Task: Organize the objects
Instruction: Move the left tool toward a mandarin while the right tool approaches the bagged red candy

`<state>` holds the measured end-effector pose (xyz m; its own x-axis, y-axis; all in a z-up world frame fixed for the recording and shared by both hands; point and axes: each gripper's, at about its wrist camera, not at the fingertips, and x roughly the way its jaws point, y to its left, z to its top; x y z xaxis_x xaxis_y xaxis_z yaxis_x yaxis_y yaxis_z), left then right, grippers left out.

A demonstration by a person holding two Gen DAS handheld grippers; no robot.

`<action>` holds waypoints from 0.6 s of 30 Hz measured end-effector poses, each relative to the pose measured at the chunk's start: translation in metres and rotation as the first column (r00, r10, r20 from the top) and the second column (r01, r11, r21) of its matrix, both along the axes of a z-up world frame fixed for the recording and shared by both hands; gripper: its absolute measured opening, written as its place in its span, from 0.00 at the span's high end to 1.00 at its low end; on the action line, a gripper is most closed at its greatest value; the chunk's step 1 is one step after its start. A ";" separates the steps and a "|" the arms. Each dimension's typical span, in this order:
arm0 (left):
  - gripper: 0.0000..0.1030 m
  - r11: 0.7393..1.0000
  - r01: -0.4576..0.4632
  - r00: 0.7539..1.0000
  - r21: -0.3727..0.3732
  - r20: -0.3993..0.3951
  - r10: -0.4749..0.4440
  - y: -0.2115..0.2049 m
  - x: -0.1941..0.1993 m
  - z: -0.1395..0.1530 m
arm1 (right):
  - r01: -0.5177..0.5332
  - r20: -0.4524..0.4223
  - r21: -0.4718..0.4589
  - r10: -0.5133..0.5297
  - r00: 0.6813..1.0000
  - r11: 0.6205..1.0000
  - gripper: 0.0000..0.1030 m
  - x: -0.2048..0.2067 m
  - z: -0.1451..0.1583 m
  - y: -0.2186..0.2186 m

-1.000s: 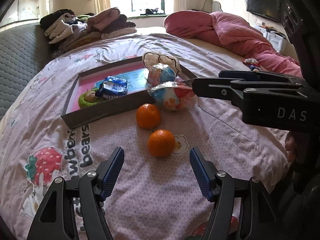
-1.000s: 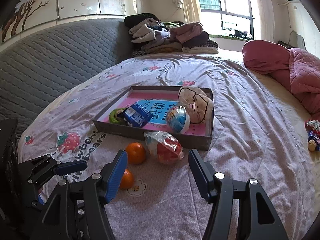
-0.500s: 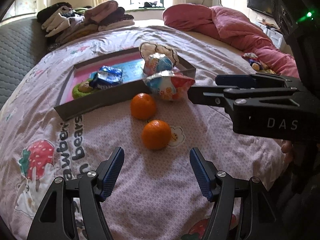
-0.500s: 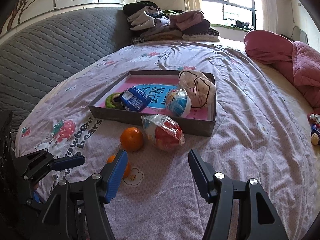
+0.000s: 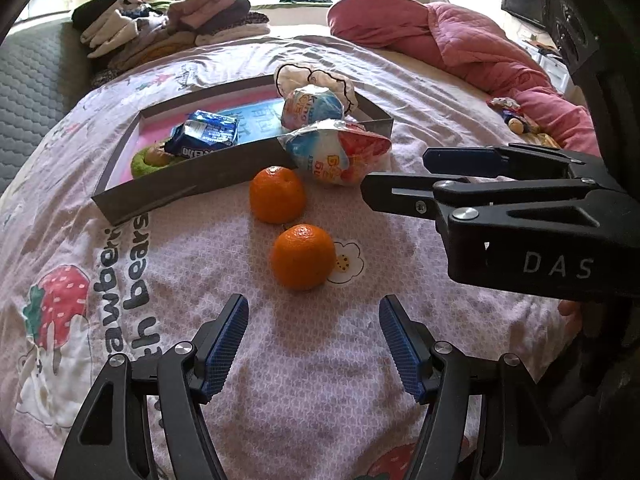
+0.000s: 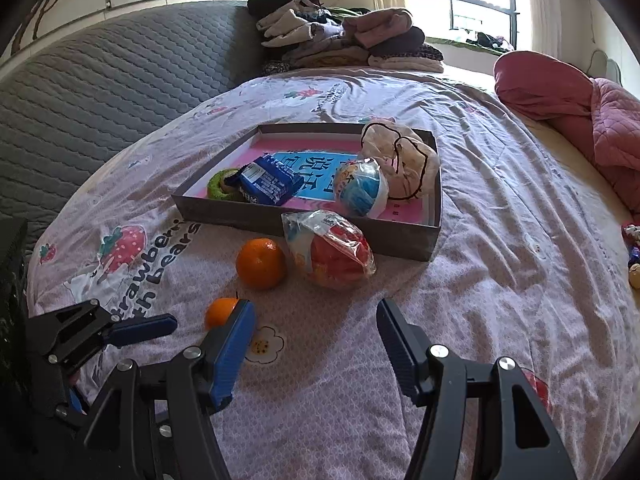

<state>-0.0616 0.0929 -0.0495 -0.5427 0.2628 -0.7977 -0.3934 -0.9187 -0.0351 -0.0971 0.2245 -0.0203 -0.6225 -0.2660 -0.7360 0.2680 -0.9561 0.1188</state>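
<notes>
So far our shallow grey cardboard tray [image 6: 404, 240] holds four items; two round oranges [image 5: 303, 256] and a plastic-wrapped red-blue toy egg [image 6: 330, 254] remain outside, both grippers' [image 5: 314, 336] jaws spread empty

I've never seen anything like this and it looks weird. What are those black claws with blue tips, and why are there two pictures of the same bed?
Those claws are grabbing tools. A person holds one in each hand, and each tool has a small camera looking out along its two fingers. So there are two pictures: one from the left hand-held gripper, one from the right hand-held gripper. Each camera also sees the other tool from the side.

Both are open and hold nothing.

On the bed sheet lie two oranges, the near orange and the far orange, plus a wrapped toy egg. Behind them sits a flat tray that already has a blue packet, another toy egg and some other small things in it.

The left gripper points at the near orange.
</notes>
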 end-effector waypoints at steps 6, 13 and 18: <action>0.33 1.000 -0.011 1.000 0.007 0.001 0.011 0.001 -0.006 -0.001 | 0.008 0.002 0.000 -0.008 1.000 1.000 0.39 -0.005 -0.002 0.001; 0.33 1.000 -0.027 1.000 0.005 0.001 0.027 0.002 -0.012 -0.004 | 0.007 -0.003 0.025 -0.007 1.000 1.000 0.39 -0.008 -0.005 -0.002; 0.33 0.999 -0.046 0.999 0.008 0.003 0.045 0.001 -0.017 -0.006 | 0.023 -0.004 0.040 -0.023 1.000 0.999 0.39 -0.011 -0.006 0.000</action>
